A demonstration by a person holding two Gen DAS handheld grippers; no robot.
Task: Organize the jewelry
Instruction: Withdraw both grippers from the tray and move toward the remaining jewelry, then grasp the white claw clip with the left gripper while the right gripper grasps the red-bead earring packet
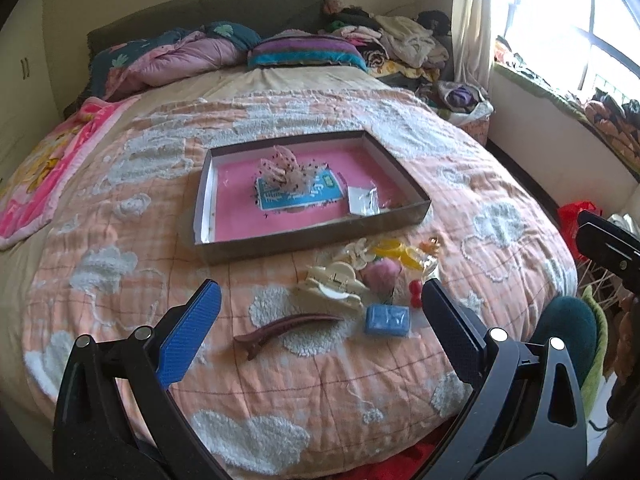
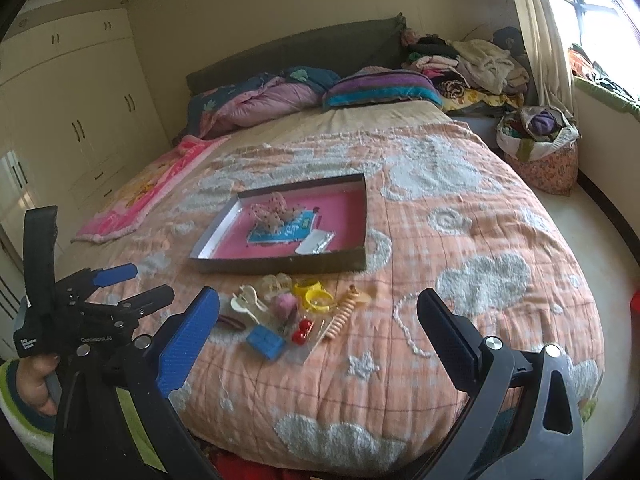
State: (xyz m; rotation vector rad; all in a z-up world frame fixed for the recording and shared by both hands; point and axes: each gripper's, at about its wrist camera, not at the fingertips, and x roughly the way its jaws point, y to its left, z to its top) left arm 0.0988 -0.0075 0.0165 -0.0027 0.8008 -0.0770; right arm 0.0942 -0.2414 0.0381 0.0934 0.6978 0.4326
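A shallow box with a pink floor (image 1: 236, 216) (image 2: 344, 204) lies on the bed, holding a spiky pink hair piece (image 1: 280, 168), a blue card (image 1: 298, 196) and a small clear bag (image 1: 362, 200). In front of it lies a loose pile: a brown hair clip (image 1: 286, 326) (image 2: 232, 323), a cream claw clip (image 1: 332, 284) (image 2: 246, 302), a blue box (image 1: 387, 319) (image 2: 265, 342), red beads (image 1: 416, 294) (image 2: 302, 330), yellow rings (image 2: 314, 296) and an orange spiral clip (image 2: 342, 316). My left gripper (image 1: 322, 308) (image 2: 138, 286) is open above the brown clip. My right gripper (image 2: 320, 316) is open over the pile, holding nothing.
The orange quilt (image 1: 160, 272) with white cloud patches covers the bed. Pillows (image 1: 304, 52) and a heap of clothes (image 1: 404, 40) sit at the headboard. A pink blanket (image 2: 152, 188) lies at the left edge. A fabric bag (image 2: 540, 148) stands on the floor by the window.
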